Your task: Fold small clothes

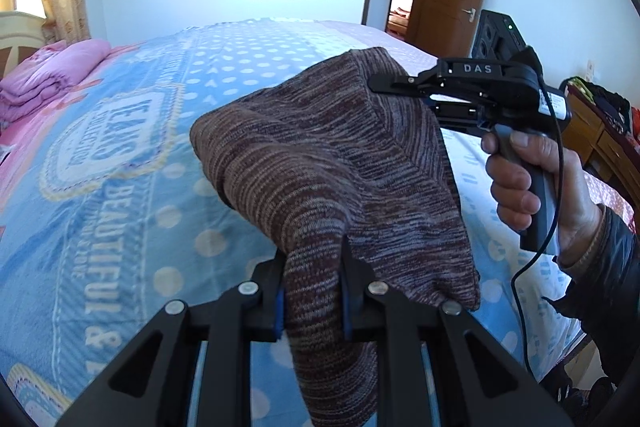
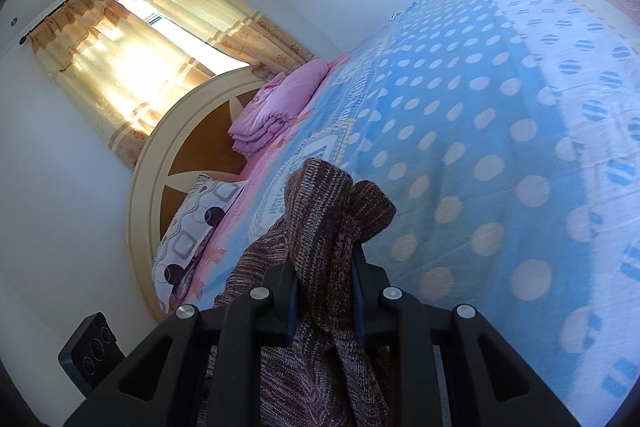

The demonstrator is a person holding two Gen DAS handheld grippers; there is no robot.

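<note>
Left gripper (image 1: 314, 291): clamped on brown-and-grey marled knit garment (image 1: 320, 155) | garment: held aloft over blue polka-dot bedspread (image 1: 120, 187), near its right edge | right gripper (image 2: 325, 291): clamped on bunched garment corner | risk: bunched grip likely skews fold.

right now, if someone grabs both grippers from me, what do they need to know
Left gripper: shut on the brown knit garment.
Right gripper: shut on another bunched part of the same garment.
The garment hangs between the two, lifted above the blue dotted bedspread.
Done: picked up with both grippers.
Left: lay it flat on the bed and make the folds; no neat fold shows yet.
</note>
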